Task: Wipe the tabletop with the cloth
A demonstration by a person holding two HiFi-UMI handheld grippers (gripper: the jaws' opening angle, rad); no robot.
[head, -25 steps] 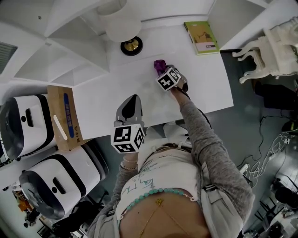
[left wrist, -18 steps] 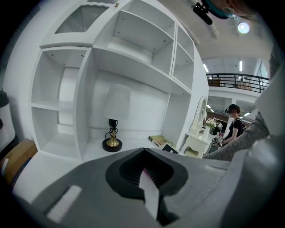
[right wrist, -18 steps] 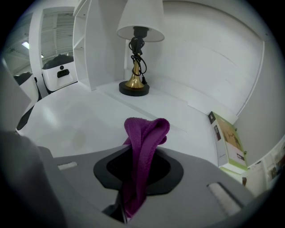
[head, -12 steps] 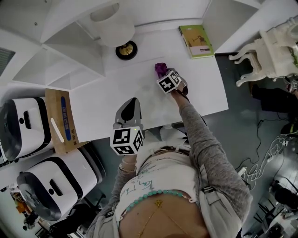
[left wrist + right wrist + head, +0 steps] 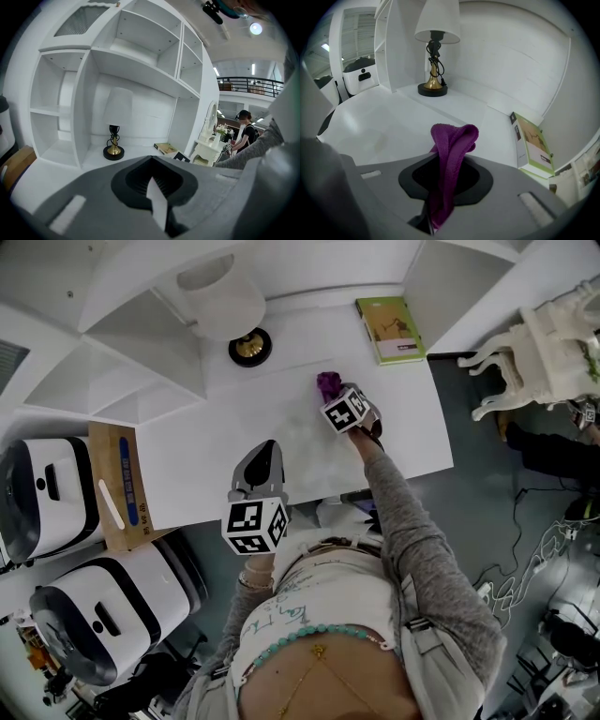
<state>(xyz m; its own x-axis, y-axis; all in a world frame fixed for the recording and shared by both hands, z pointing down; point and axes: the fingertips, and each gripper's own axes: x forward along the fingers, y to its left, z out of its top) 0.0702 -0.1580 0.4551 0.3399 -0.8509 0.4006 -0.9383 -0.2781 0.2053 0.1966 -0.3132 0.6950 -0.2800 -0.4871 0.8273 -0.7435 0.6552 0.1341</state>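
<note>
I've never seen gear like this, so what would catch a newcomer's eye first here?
A vivid purple cloth is pinched in the right gripper over the white tabletop. A gold-based lamp stands at the back, and a green book lies in the far right corner.

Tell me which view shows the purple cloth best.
The right gripper view: the cloth sits large at centre, pinched in the right tool. The head view shows only a purple tuft ahead of that tool; the left gripper view shows none.
</note>
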